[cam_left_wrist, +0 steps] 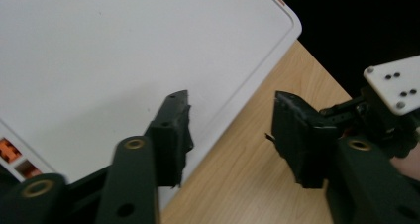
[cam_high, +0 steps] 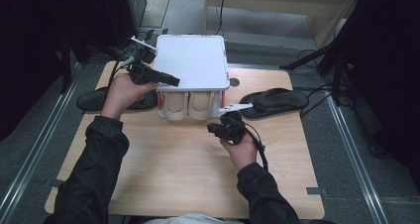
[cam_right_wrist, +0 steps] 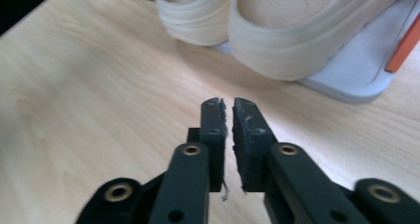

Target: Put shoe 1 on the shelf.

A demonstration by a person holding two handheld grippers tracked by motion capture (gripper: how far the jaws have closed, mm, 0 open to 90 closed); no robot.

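From the high view, a white two-tier rack (cam_high: pixel 190 60) stands at the far middle of the wooden surface (cam_high: pixel 173 159), with a pair of beige clogs (cam_high: pixel 188 105) tucked side by side on its lower shelf, toes toward the person. The left tongs (cam_high: pixel 173 80) hover at the rack's front left corner, over the edge of its top panel. The right tongs (cam_high: pixel 214 128) sit just in front of the rack's front right corner, above bare wood. One black sandal (cam_high: pixel 275 101) lies right of the rack, another black sandal (cam_high: pixel 106 99) left of it, partly under the left hand (cam_high: pixel 124 92).

In the left gripper view, the left tongs (cam_left_wrist: pixel 230 125) stand wide with nothing between them, one jaw over the rack's white top (cam_left_wrist: pixel 114 50), the other over the surface (cam_left_wrist: pixel 257 140) beside the rack's edge.

In the right gripper view, the right tongs (cam_right_wrist: pixel 228 112) are narrowed to a thin slit, holding nothing, aimed at the surface (cam_right_wrist: pixel 89 85) just short of the clogs (cam_right_wrist: pixel 277 35), whose toes overhang the rack's lower shelf (cam_right_wrist: pixel 356 80).
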